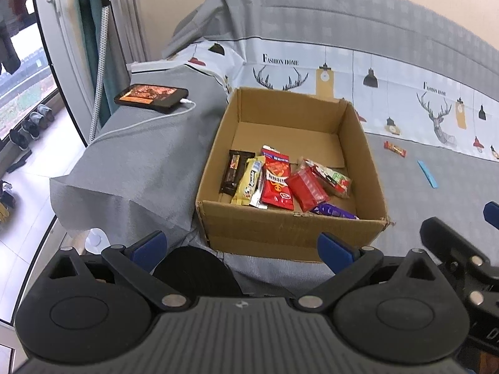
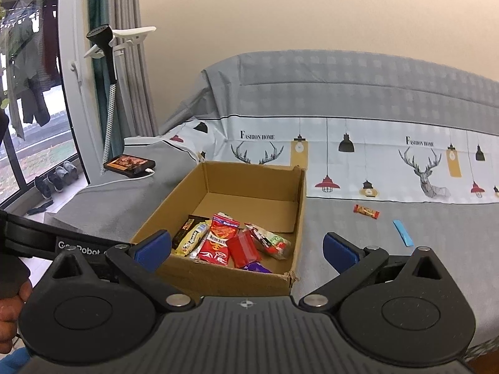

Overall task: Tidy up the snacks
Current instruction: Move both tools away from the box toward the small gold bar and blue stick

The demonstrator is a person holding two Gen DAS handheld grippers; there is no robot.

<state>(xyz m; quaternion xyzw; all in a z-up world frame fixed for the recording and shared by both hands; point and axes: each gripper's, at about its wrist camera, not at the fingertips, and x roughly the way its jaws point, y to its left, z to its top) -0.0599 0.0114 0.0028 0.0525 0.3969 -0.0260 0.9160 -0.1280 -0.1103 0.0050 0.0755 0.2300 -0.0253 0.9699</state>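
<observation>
An open cardboard box [image 1: 290, 232] [image 2: 218, 275] sits on the grey sofa seat and holds several snack packets, among them a red packet [image 1: 307, 189] [image 2: 244, 251] and a yellow bar [image 1: 248, 180]. A small red-orange bar [image 1: 395, 149] [image 2: 366, 211] and a blue strip packet [image 1: 427, 174] [image 2: 403, 233] lie on the seat right of the box. My left gripper [image 1: 243, 247] is open and empty just in front of the box. My right gripper [image 2: 248, 247] is open and empty, near the box's front right corner.
A phone [image 1: 152, 95] [image 2: 129, 165] on a white cable lies on the sofa's left armrest. The sofa back has a deer-print cover [image 1: 358, 71]. A steamer pole [image 2: 109, 93] and shoes [image 1: 31, 126] stand by the window at the left.
</observation>
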